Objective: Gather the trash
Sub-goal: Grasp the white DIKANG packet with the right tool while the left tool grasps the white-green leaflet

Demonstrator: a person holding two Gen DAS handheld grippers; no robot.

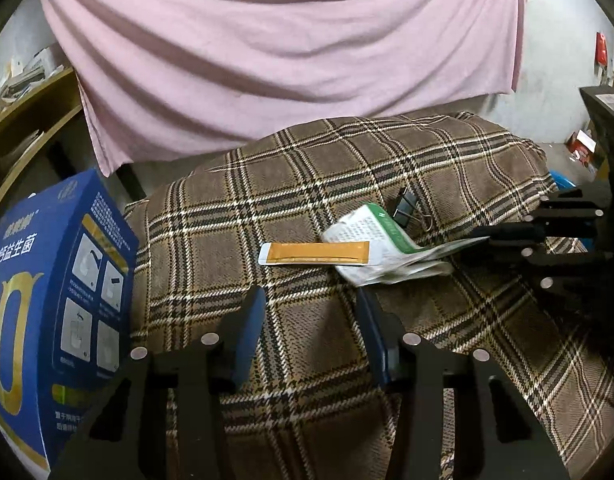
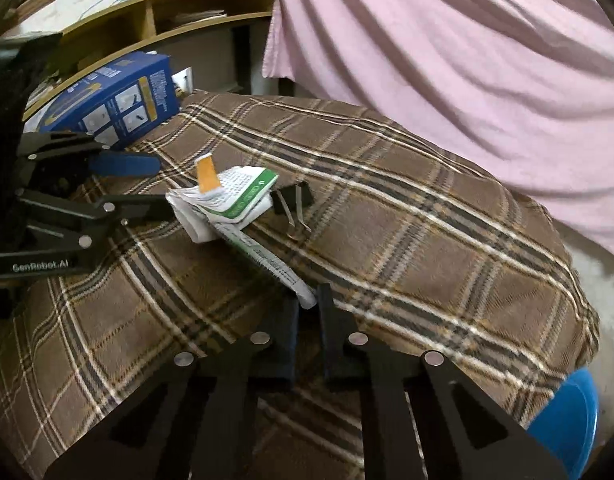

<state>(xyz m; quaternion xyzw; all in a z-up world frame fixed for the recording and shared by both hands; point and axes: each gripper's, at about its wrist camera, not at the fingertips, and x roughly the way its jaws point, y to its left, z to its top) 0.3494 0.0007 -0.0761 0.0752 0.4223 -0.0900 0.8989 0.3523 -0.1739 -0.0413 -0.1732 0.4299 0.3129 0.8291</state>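
1. Pinching the end of the folded green-and-white paper leaflet [image 2: 243, 204], the right gripper [image 2: 307, 300] has its jaws pressed together on the leaflet's near tip; the rest of the leaflet lies on the plaid cloth [image 2: 407, 208].
2. Left gripper [image 1: 311, 300] hangs w/ jaws part spread and nothing between them, aimed at the orange sachet [image 1: 315, 253], which lies flat on the cloth w/ one end touching the leaflet.
3. Risk: grip is only on a thin tip, so the leaflet may slide out or tear when lifted, esp. if pulled fast.
4. Risk: the leaflet is folded in several loose layers; lifting by one end could let it unfold and drag the sachet along or flick it off the cloth.
5. Risk: the sachet is flat on soft cloth, so the left jaws could pinch plaid fabric instead of it.
6. Nearby: a black binder clip [image 1: 407, 206] sits just beside the leaflet's far edge, prob. not trash; it could get swept along.
7. Blue box [image 1: 63, 300] stands at the left edge of the cloth, close to the left gripper; pink sheet [image 1: 267, 52] hangs behind; wooden shelf [image 2: 167, 20] w/ papers further back.
8. Nothing blocks the sachet itself.
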